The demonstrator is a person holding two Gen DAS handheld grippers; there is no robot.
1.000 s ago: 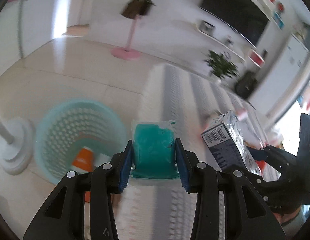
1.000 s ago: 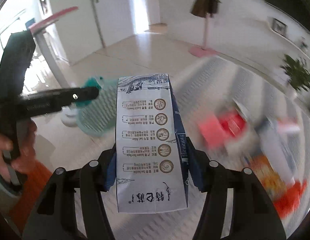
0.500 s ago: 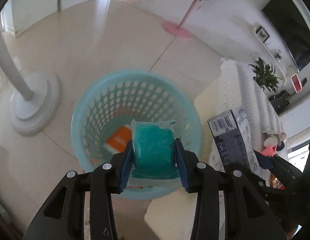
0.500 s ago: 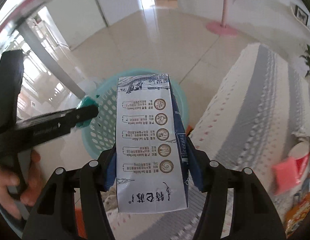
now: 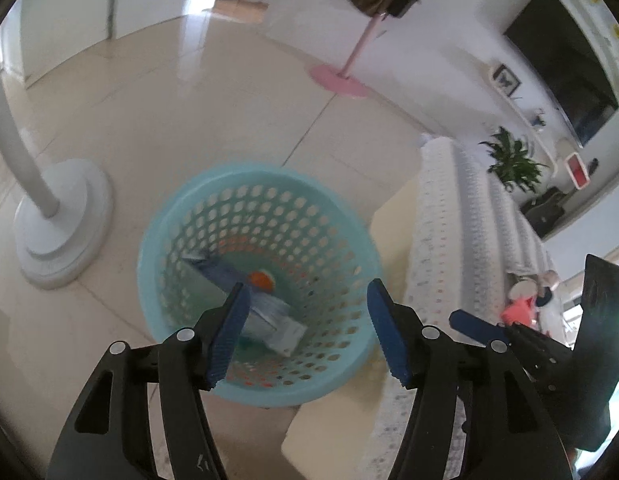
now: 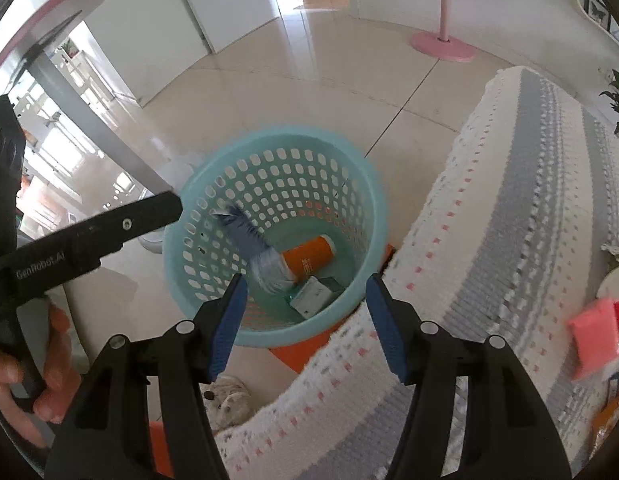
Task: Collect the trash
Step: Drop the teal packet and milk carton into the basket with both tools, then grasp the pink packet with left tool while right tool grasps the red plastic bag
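A light blue perforated basket (image 5: 181,216) stands on the floor and also shows in the right wrist view (image 6: 349,168). Inside lie the blue and white carton (image 6: 253,248), an orange can (image 6: 309,258) and a small white box (image 6: 315,296). The carton (image 5: 245,304) is blurred in the left wrist view. My left gripper (image 5: 307,334) is open and empty above the basket. My right gripper (image 6: 301,326) is open and empty above the basket's near rim. The teal packet is not clearly visible.
A table with a white and grey knitted cloth (image 6: 509,240) stands right of the basket, with pink and red wrappers (image 6: 593,336) on it. A white stand base (image 5: 61,224) sits left of the basket. A pink coat stand (image 5: 337,80) is farther back.
Both grippers opened over the basket. The teal packet left my left gripper and the carton left my right gripper; the carton now lies in the basket.
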